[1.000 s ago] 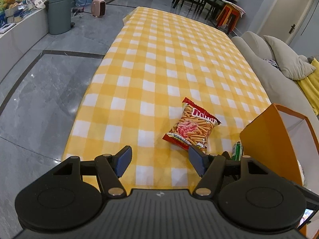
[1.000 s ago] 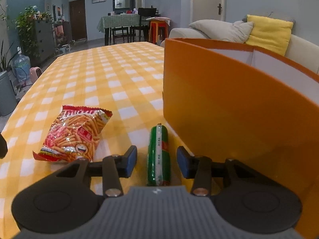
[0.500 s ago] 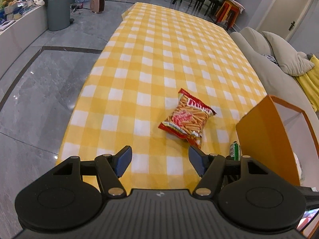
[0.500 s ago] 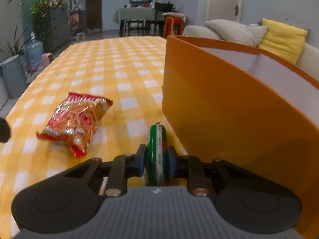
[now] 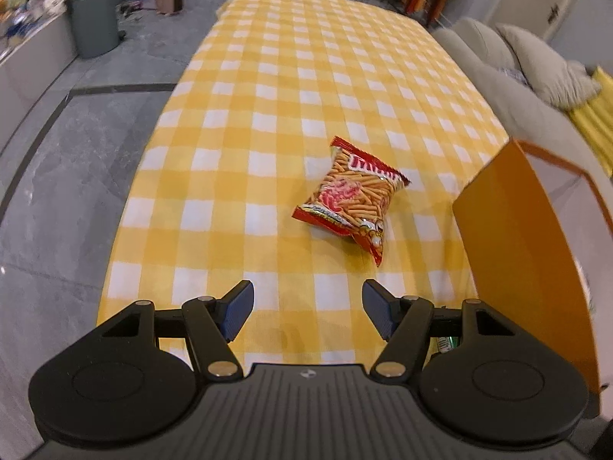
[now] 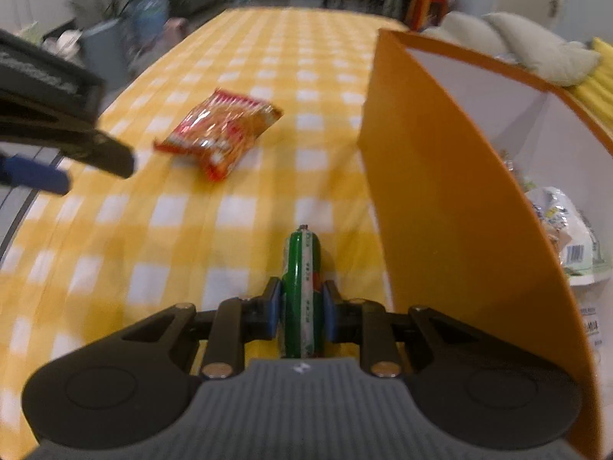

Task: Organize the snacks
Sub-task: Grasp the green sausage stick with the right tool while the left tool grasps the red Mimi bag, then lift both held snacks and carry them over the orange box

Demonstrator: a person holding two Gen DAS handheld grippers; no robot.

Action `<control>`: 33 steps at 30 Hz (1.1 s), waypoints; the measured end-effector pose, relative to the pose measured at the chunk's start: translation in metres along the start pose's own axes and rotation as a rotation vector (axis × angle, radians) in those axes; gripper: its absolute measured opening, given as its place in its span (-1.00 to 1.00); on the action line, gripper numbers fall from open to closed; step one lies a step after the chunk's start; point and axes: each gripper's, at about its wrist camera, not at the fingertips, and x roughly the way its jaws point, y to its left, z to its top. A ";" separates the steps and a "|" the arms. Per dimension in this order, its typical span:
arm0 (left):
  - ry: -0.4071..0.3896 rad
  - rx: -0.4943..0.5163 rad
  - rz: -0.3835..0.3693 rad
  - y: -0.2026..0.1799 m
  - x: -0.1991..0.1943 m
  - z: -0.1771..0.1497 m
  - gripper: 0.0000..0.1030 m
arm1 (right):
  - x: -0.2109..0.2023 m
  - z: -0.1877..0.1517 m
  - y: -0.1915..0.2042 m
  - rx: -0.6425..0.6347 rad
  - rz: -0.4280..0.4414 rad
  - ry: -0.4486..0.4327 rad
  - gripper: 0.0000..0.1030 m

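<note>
Left wrist view: left gripper (image 5: 306, 308) is released, jaws wide apart w/ nothing between, hovering over the yellow-checked bench (image 5: 268, 115); red snack bag (image 5: 350, 195) lies flat ahead, slightly to the right, w/ the orange box (image 5: 513, 237) standing further right. Right wrist view: right gripper (image 6: 300, 312) is clenched on the green sausage stick (image 6: 300, 268), held lengthwise just left of the box wall (image 6: 440, 211); pkgs (image 6: 567, 230) sit inside the box, snack bag (image 6: 220, 130) lies ahead-left.
</note>
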 end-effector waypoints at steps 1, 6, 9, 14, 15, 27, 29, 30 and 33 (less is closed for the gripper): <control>-0.001 0.007 0.018 -0.003 0.001 0.002 0.49 | 0.000 0.002 0.000 -0.004 0.008 0.018 -0.61; -0.001 0.023 0.019 -0.012 0.015 0.020 0.49 | 0.002 0.008 0.003 -0.005 0.021 0.045 -0.60; -0.002 0.077 0.018 -0.022 0.028 0.030 0.50 | 0.005 0.012 0.001 0.003 0.031 0.042 -0.60; 0.032 0.150 0.050 -0.037 0.052 0.044 0.50 | 0.013 0.025 -0.002 0.054 0.036 0.058 -0.60; 0.034 0.161 0.062 -0.039 0.056 0.047 0.50 | 0.014 0.026 -0.002 0.070 0.032 0.057 -0.60; 0.063 0.169 0.049 -0.051 0.093 0.067 0.62 | 0.014 0.022 0.000 0.080 0.018 0.011 -0.60; 0.075 0.155 0.043 -0.052 0.099 0.069 0.61 | 0.012 0.020 0.001 0.068 0.016 0.004 -0.60; 0.079 0.147 0.042 -0.052 0.101 0.069 0.61 | 0.011 0.019 0.001 0.068 0.016 0.001 -0.60; 0.079 0.130 0.036 -0.053 0.105 0.068 0.64 | 0.009 0.018 0.002 0.059 0.017 -0.005 -0.60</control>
